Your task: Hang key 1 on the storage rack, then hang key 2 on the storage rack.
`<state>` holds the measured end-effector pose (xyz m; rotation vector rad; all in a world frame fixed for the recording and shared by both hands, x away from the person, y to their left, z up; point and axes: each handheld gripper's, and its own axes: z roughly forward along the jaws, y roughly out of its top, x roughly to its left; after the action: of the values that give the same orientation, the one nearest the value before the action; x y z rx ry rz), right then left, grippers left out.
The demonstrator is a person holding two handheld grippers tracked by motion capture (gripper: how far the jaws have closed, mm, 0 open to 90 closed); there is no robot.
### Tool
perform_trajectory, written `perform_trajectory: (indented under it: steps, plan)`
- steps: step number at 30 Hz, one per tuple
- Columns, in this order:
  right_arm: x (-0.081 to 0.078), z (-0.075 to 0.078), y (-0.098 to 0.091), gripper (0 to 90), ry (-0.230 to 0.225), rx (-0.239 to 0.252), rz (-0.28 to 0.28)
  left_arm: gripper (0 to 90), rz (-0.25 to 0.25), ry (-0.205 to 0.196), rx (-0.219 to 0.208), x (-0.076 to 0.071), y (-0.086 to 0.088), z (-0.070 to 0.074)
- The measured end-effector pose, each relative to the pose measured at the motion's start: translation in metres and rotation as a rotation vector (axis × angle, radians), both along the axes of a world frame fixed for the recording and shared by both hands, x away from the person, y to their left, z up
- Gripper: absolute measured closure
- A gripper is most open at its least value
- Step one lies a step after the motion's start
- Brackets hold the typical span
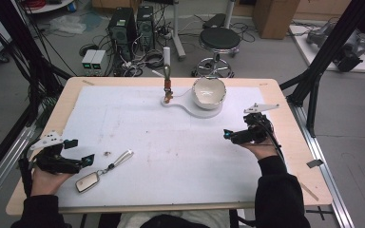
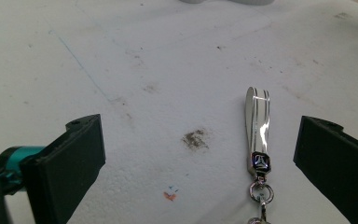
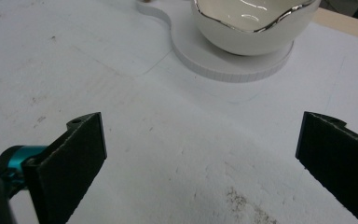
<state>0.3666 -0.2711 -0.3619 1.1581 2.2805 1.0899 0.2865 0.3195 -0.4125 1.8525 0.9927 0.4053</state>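
Left gripper point(image 1: 86, 160) sits wide open with nothing in it, right beside the keychain point(image 1: 105, 170) lying flat near the front of the mat point(image 1: 171, 142). That shiny strap point(image 2: 256, 121) could easily slip out of a shallow pinch. Right gripper point(image 1: 228, 135) is open too, holding nothing. The bowl point(image 1: 208, 91) on its stand point(image 1: 190, 105) looks empty.

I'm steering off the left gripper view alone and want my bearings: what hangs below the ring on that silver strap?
Observer: A flat silver key fob; in the high view it lies on the mat just ahead of the left gripper.
Operator: Where's my other gripper?
Observer: The right gripper sits at the table's right side, jaws open, holding nothing.
Operator: Anything near it?
Observer: A white bowl with a silver rim stands on a white paddle-shaped board ahead of it.
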Motion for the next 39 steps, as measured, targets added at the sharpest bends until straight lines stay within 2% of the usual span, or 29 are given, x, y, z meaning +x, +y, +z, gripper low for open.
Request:
perform_trajectory:
  steps: [1,9,21,25,33,39]
  plan:
    - [-0.002,-0.002,-0.001,0.6,0.002,-0.010,-0.005,2.4,0.001,0.000,0.000,0.000,0.000,0.000]
    - [-0.013,-0.018,-0.012,0.6,0.005,0.001,-0.014,2.4,-0.016,0.001,0.016,0.003,-0.007,0.002]
    - [-0.029,-0.038,-0.025,0.6,-0.002,0.008,-0.020,2.4,-0.056,0.004,0.050,0.010,-0.025,0.006]
    - [-0.034,-0.043,-0.028,0.6,0.001,0.003,-0.019,2.4,-0.071,0.016,0.067,0.014,-0.030,0.006]
    - [-0.039,-0.051,-0.033,0.6,0.006,0.007,-0.025,2.4,-0.116,0.024,0.102,0.022,-0.047,0.009]
    - [-0.041,-0.056,-0.037,0.6,0.014,0.004,-0.035,2.4,-0.145,0.029,0.113,0.029,-0.061,0.010]
